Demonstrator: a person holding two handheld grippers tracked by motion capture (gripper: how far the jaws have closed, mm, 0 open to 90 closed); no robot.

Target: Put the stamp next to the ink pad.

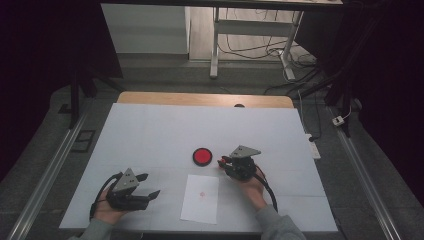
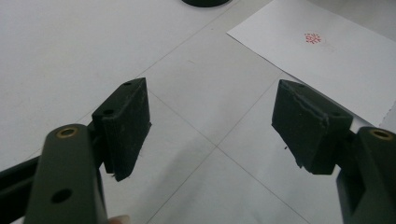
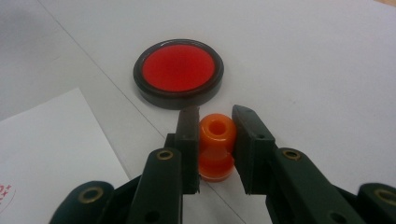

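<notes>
Right gripper (image 3: 214, 122) clamps orange stamp (image 3: 215, 144) — beside ink pad (image 3: 178, 72).

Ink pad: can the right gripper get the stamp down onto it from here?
Probably yes. The right gripper holds the orange stamp just short of the open ink pad, with bare table between and nothing blocking.

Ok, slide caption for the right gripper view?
Right gripper clamps an orange stamp beside the red ink pad.

Between my black right gripper (image 3: 214, 122) jaws sits an orange stamp (image 3: 215, 145). The ink pad (image 3: 178, 71) is red, ringed in black. The white paper (image 1: 201, 198) bears a small red mark (image 2: 313, 38). My left gripper (image 2: 212, 109) is black too.
</notes>
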